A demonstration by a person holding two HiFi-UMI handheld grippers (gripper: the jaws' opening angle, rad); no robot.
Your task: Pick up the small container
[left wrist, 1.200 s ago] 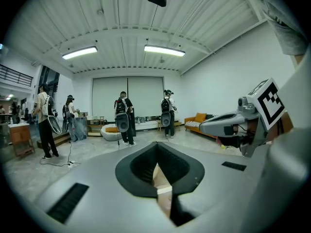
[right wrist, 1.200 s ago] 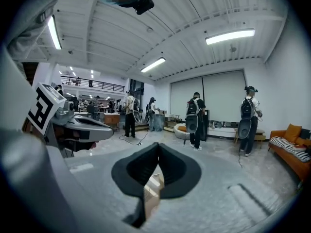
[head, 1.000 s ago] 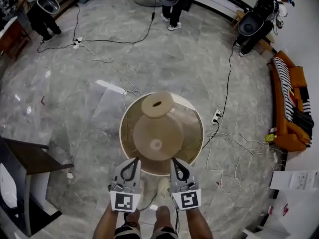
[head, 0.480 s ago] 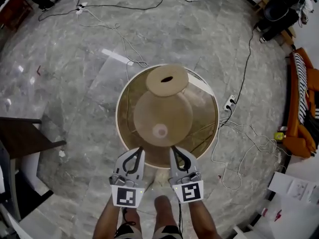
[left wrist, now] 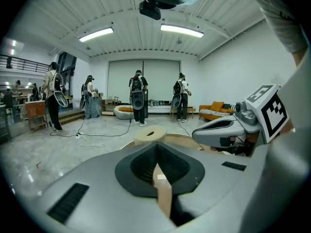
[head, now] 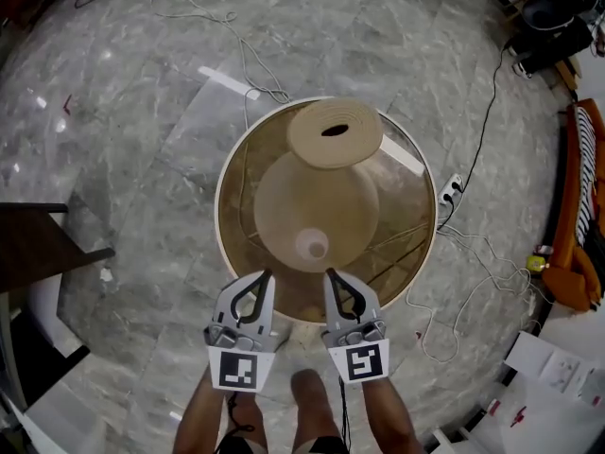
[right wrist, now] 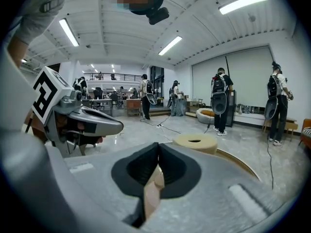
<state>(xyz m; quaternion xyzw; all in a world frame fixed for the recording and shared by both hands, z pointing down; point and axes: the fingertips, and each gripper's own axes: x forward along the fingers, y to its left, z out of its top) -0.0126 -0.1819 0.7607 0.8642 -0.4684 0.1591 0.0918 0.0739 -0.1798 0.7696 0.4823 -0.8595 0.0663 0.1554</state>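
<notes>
The left gripper (head: pixel 265 275) hovers over the near rim of the round table (head: pixel 225 189). Its own view shows the jaws brought together at the tips (left wrist: pixel 156 147), with nothing caught between them (only tan tabletop shows through the hollow behind the pads). Ahead of it and off to its right sits the small container (head: pixel 312 245), a pale round cup standing on the tabletop, apart from both tools. Seen from above it is circular, so no long axis can be made out and no approach angle looks favoured.

The right gripper (head: pixel 330 274) is also closed and empty (right wrist: pixel 158 148), and it sits just beside its partner. From it, the container lies ahead and slightly to its left. By my reading it is the nearer tool, since the cup sits closer to its line than to the left one's. Either tool would have to spread its jaws before reaching forward. Well beyond the cup, at the far edge, lies a beige foam ring (head: pixel 335 132).
</notes>
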